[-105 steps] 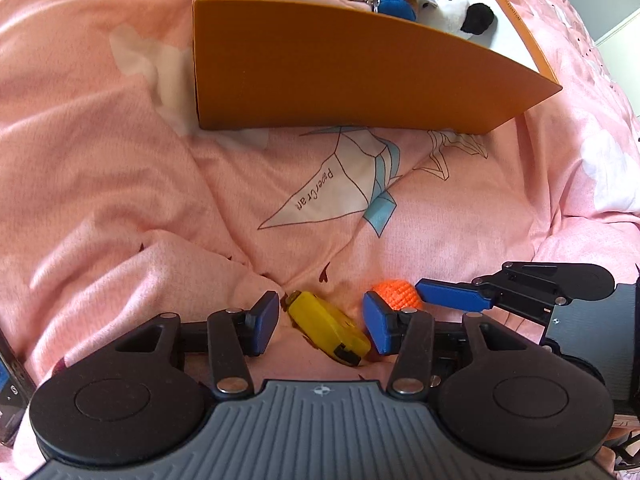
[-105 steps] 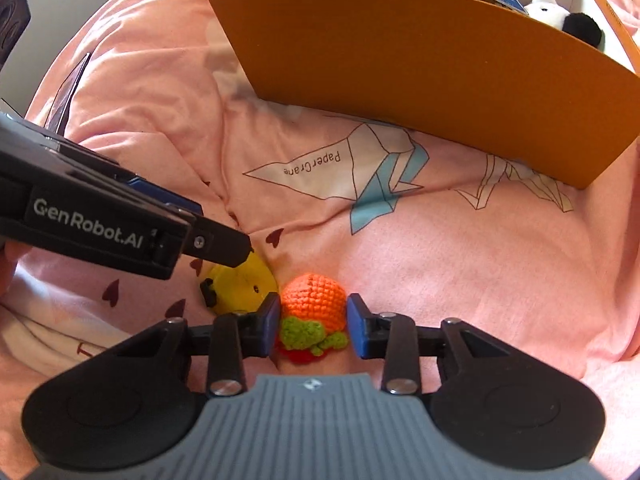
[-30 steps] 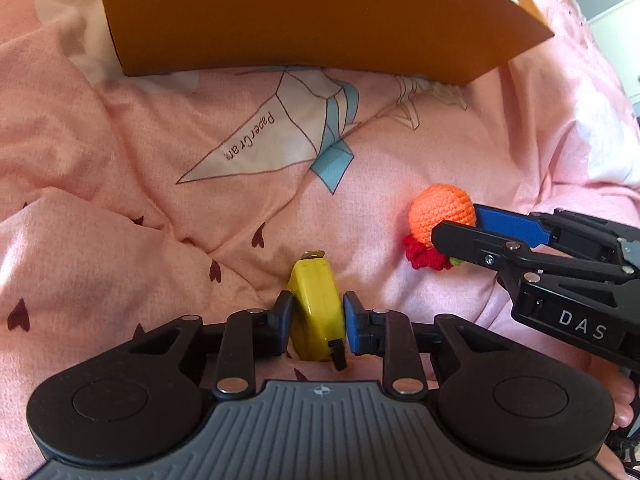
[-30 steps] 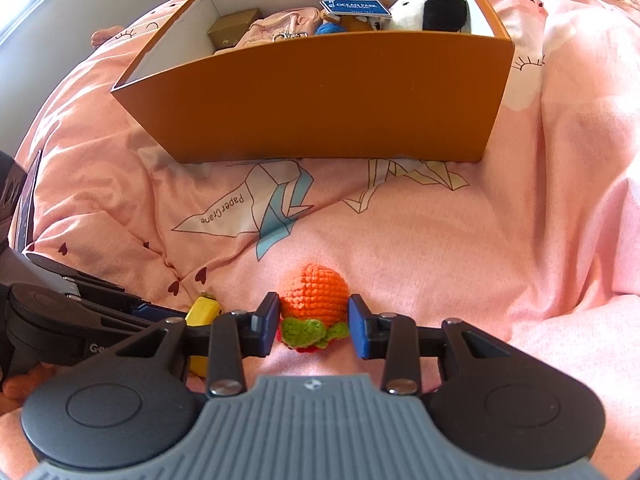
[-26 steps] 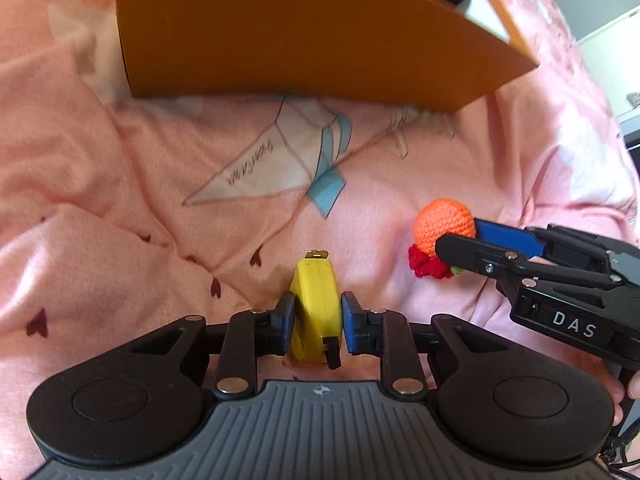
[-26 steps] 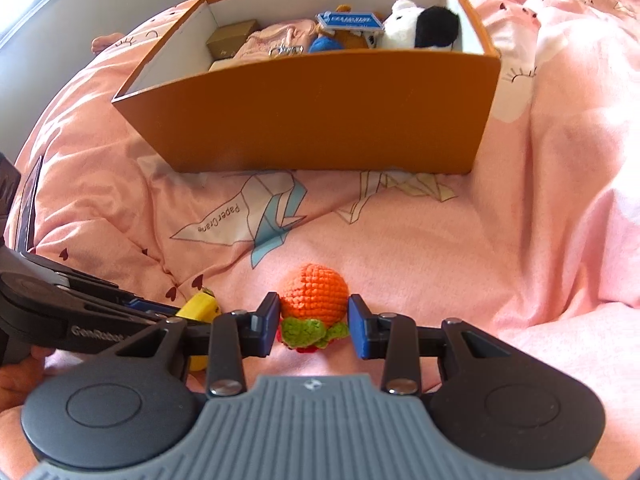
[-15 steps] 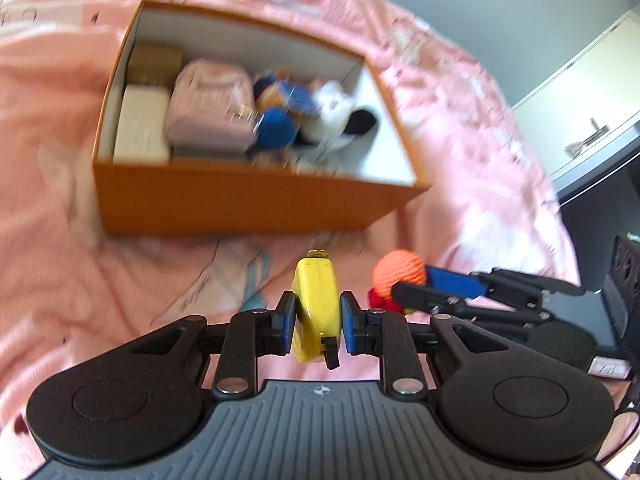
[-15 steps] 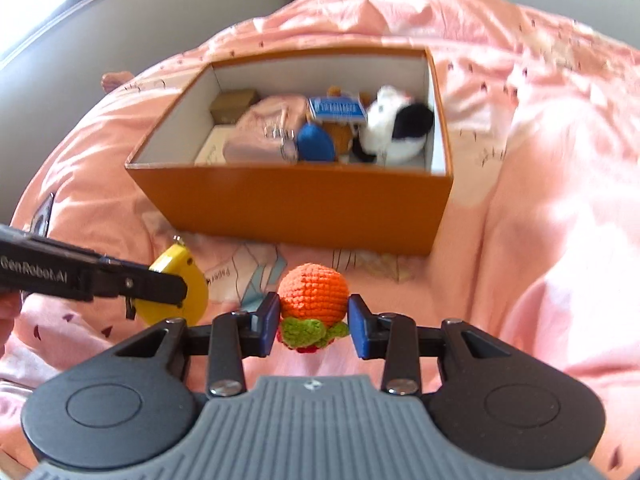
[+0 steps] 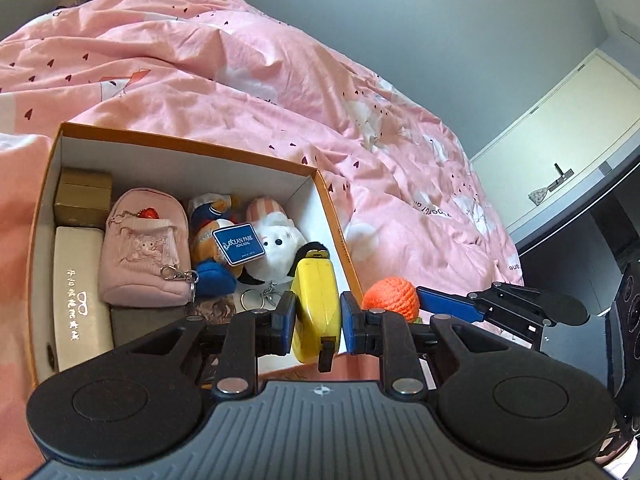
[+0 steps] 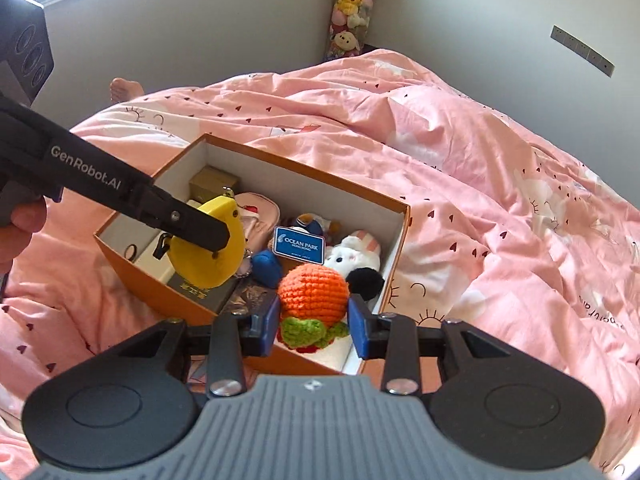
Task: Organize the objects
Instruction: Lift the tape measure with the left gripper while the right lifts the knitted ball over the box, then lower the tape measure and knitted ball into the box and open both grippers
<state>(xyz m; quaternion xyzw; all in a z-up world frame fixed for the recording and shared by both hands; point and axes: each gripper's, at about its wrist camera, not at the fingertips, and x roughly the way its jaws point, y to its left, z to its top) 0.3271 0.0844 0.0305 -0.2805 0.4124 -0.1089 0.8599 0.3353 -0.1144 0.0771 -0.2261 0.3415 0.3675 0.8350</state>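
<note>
On the pink duvet (image 9: 280, 92), plush toys (image 9: 276, 248) crowd the orange box (image 9: 336, 216).

Box (image 9: 336, 228) open on top; toys (image 9: 276, 248), pouch (image 9: 140, 256), cases crowd floor; near-right corner (image 10: 332, 352) possibly free.

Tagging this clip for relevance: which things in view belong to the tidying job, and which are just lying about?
In the job:
- yellow tape measure, clamped in the left hand-held gripper
- orange crochet toy, clamped in the right hand-held gripper
- orange box, already holding a pink pouch and plush toys

Lying about:
- pink duvet
- stacked plush toys in the corner
</note>
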